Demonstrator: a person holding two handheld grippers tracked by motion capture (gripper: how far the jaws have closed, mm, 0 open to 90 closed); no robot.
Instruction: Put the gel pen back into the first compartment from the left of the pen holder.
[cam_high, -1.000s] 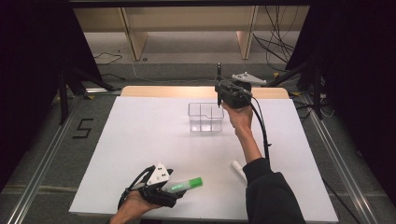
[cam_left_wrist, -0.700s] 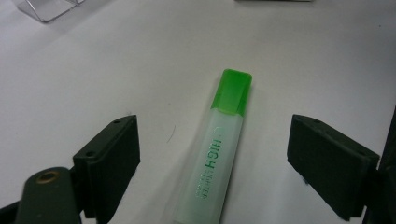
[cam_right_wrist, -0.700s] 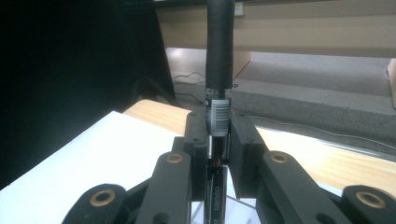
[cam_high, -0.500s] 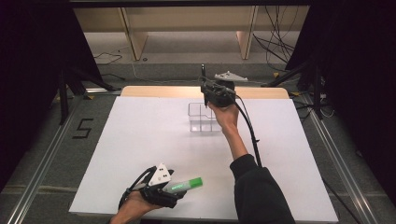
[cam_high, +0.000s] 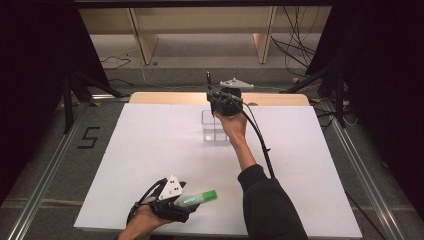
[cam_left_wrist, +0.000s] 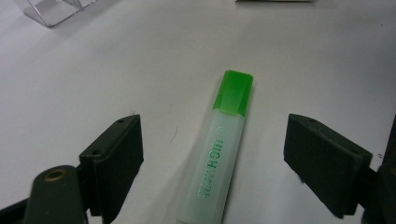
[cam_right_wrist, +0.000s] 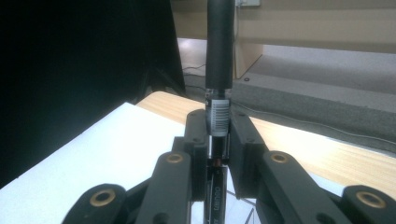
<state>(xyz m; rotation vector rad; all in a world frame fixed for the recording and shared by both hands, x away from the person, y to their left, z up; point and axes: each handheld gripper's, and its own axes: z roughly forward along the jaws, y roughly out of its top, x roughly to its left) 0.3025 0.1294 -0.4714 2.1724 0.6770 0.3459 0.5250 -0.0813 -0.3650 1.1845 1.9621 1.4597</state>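
Note:
A green highlighter (cam_high: 202, 196) lies flat on the white table top (cam_high: 150, 150) near the front edge. In the left gripper view the highlighter (cam_left_wrist: 223, 130) rests between the two jaws of my left gripper (cam_left_wrist: 218, 161), cap pointing away. That left gripper (cam_high: 182, 201) is open and its jaws stand apart from the highlighter. At the back of the table my right gripper (cam_high: 220, 97) is held up over a small clear box (cam_high: 214, 129). It is shut on a black pen (cam_high: 208, 79) that points upward. The right gripper view has the black pen (cam_right_wrist: 219, 56) clamped upright in my right gripper (cam_right_wrist: 218, 135).
A light wooden strip (cam_high: 165, 97) runs along the table's far edge, with shelving (cam_high: 200, 30) and loose cables (cam_high: 295, 45) behind it. Dark stand legs (cam_high: 75, 85) flank the table at both sides. A "5" mark (cam_high: 89, 137) is on the floor at left.
My right gripper has carried the black pen leftward, from right of the clear box to over it. The left gripper and the highlighter have stayed put.

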